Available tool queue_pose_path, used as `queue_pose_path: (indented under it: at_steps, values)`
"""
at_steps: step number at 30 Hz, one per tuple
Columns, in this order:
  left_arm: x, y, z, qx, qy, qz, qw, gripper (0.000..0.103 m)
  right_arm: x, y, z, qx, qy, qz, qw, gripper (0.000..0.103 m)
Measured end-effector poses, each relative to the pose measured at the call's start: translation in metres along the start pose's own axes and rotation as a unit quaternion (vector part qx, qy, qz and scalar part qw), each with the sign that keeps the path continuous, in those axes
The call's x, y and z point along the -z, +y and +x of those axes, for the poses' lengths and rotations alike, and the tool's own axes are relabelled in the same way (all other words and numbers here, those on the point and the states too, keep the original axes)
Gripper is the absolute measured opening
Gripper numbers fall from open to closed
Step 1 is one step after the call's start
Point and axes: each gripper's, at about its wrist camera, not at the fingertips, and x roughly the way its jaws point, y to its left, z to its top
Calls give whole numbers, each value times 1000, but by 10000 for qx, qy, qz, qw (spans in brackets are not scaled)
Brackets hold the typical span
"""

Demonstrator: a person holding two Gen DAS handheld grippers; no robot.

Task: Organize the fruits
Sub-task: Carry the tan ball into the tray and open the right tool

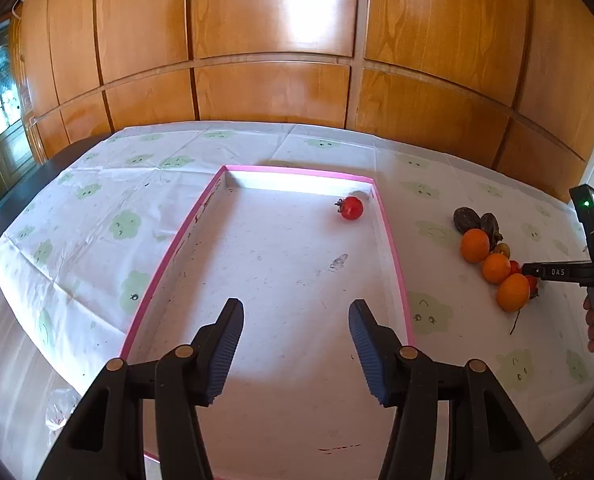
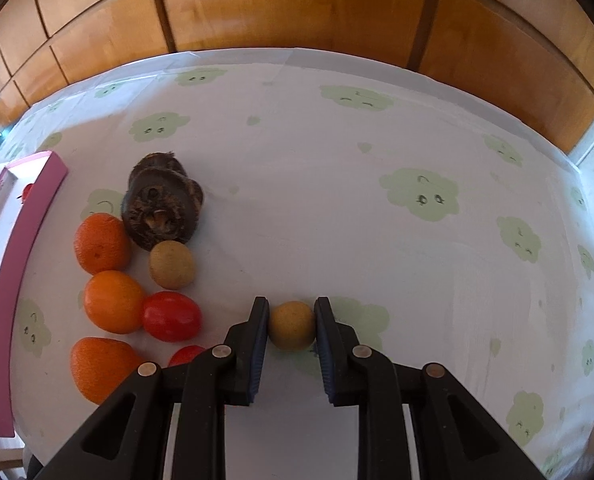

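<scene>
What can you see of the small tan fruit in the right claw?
The small tan fruit is round and yellowish-brown, with a matte, faintly speckled skin and no stem showing. It sits between the right claw, whose blue ribbed pads press on both its sides, low over the cloud-print tablecloth; whether it still rests on the cloth cannot be told. It is apart from the fruit cluster to its left and touches nothing but the pads.

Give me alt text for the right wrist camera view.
The right tongs grip a small round tan fruit above a white tablecloth printed with green clouds. To the left lie three oranges, red tomatoes, another tan fruit and a pink-rimmed tray.
</scene>
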Motion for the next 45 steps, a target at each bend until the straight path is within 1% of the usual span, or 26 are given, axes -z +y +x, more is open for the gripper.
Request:
queue_pose_path:
  at_steps: [5,8,12,14,17,21,24,26,29,34,36,38,45]
  values:
    - [2,7,-1,21,-5,-74,10000,56,4,-9,-4,240,124,348,9990,23]
    - [3,10,-1,7,3,-96,10000,56,7,-18,-9,322,155,686,9970,23]
    - [5,14,-2,-37,-5,-108,9999,56,15,-24,-20,235,-18,908,9956,23]
    - [6,15,-2,-48,-7,-112,9999,56,17,-21,-29,153,-180,947,9952,23]
    - [7,17,-2,-84,2,-125,9999,56,18,-11,-46,-95,-430,902,9950,23]
    - [6,19,-3,-124,-13,-149,9998,56,19,18,-67,-469,-729,599,9944,23]
    - [6,21,-3,-161,-21,-162,9997,56,21,46,-80,-900,-817,309,9921,23]
    - [6,22,-3,-169,-9,-180,9997,56,22,64,-85,-1138,-818,85,9901,23]
    - [7,25,-3,-195,-3,-204,9996,56,25,101,-90,-1536,-774,-316,9846,23]
    - [8,30,-2,-253,17,-269,9993,56,27,152,-91,-1945,-706,-740,9756,23]
    - [8,33,-2,-277,21,-296,9992,56,26,168,-92,-2063,-699,-882,9720,23]
    - [9,36,-2,-316,18,-330,9990,56,23,185,-93,-2085,-743,-1060,9694,23]
    - [10,50,0,-432,48,-521,9977,56,9,215,-83,-2078,-794,-1256,9668,23]
